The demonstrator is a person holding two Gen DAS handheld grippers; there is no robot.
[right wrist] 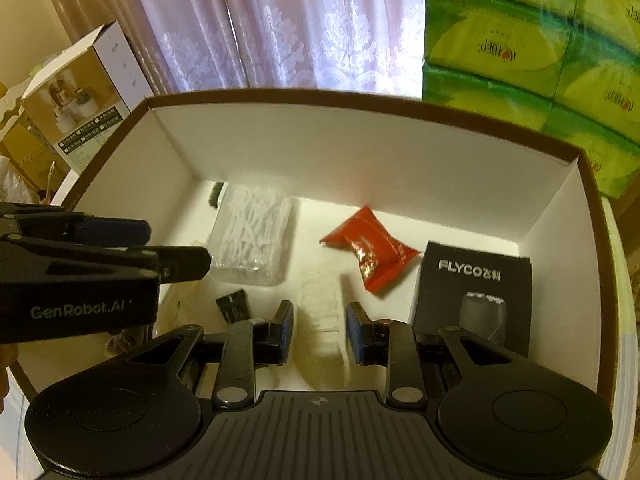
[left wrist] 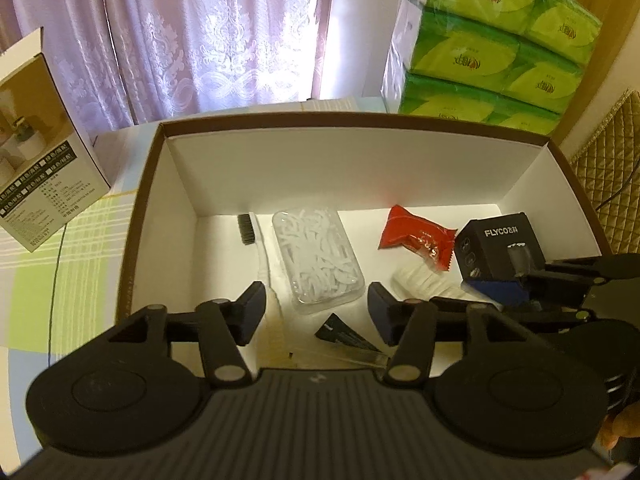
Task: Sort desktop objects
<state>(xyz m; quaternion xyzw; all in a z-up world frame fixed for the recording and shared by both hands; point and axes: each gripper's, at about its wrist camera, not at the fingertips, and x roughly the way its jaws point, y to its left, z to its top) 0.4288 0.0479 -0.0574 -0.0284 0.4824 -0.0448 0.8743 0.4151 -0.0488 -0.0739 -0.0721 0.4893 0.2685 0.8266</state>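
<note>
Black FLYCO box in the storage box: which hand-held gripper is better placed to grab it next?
Right. The right hand-held gripper is open, and the FLYCO box lies just off its right finger. The left hand-held gripper, also open, sits over the clear case of picks, farther from it.

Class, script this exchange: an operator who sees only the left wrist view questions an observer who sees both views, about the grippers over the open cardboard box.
Operator: I see the right gripper only side-on. Is it open?
Observer: Yes. The right gripper is open, its jaws apart above a translucent ribbed packet on the box floor.
Operator: Any marking on my left gripper?
Observer: The left gripper has GenRobot.AI printed on its side.
</note>
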